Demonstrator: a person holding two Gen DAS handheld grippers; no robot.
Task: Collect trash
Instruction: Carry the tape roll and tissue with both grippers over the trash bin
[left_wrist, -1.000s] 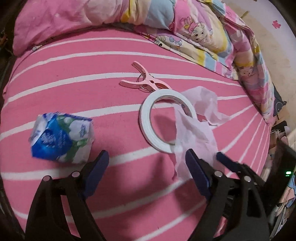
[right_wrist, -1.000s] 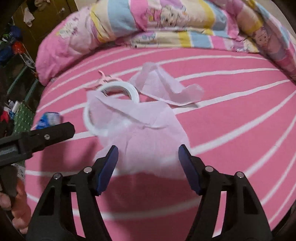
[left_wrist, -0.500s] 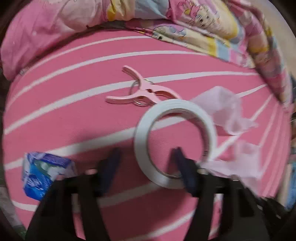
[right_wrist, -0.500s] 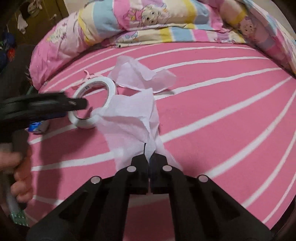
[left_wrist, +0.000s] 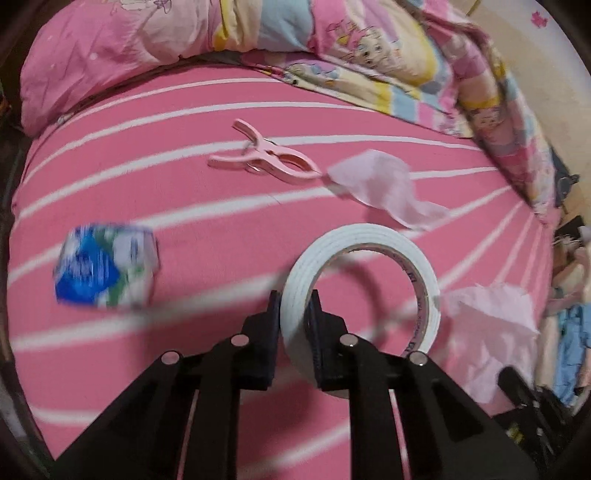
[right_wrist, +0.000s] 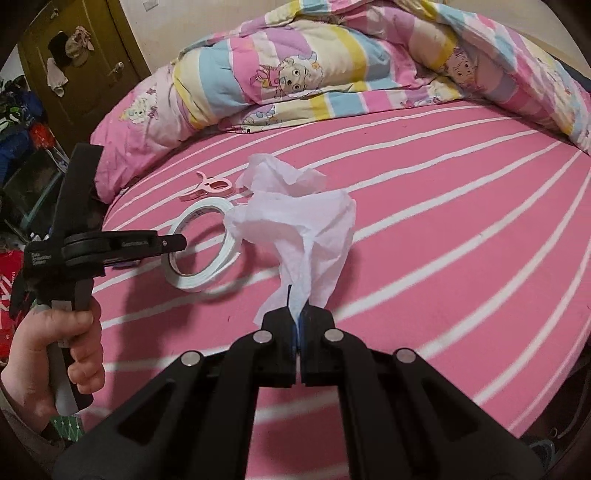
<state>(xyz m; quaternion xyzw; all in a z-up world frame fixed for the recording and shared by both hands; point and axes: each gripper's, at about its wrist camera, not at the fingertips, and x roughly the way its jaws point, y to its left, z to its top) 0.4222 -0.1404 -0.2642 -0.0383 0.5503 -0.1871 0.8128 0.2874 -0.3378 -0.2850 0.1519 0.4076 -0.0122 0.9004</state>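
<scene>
both claws carry something. left gripper (left_wrist: 294, 306) pinches the wall of the tape roll (left_wrist: 360, 284), one finger outside the ring and one inside; the ring stands on edge, and its shadow on the sheet suggests it is lifted clear. right gripper (right_wrist: 297, 320) is clamped nearly flat on a corner of a tissue (right_wrist: 299, 236), which hangs forward off the tips, most of it raised off the bed.

progress, as judged: two items picked up, none visibly deposited. no bin or bag shows in either view, so where they go is unknown. remaining on the striped sheet (left_wrist: 207, 221): a second tissue (left_wrist: 384, 186) lying loose just beside the clothes peg (left_wrist: 269, 162), and a crumpled wrapper (left_wrist: 105, 269) well off to the left of the roll, blurred. whether the peg counts as trash i cannot tell.

materials:
- tape roll: white, rigid hoop, thin wall, printed text on the inner core; looks stiff enough to take a firm pinch.
- tissue: thin, soft, creased, pale pink-white; drapes and bunches, likely to tear or slip if tugged.
- wrapper: blue, white and green printed film or paper, folded into a rough lump.
- peg: pale pink hard plastic, metal ring at the hinge, lying flat.
- sheet: pink knit-like cloth with white stripes, soft and yielding; quilt (right_wrist: 295, 74) bunched along the far edge.
</scene>
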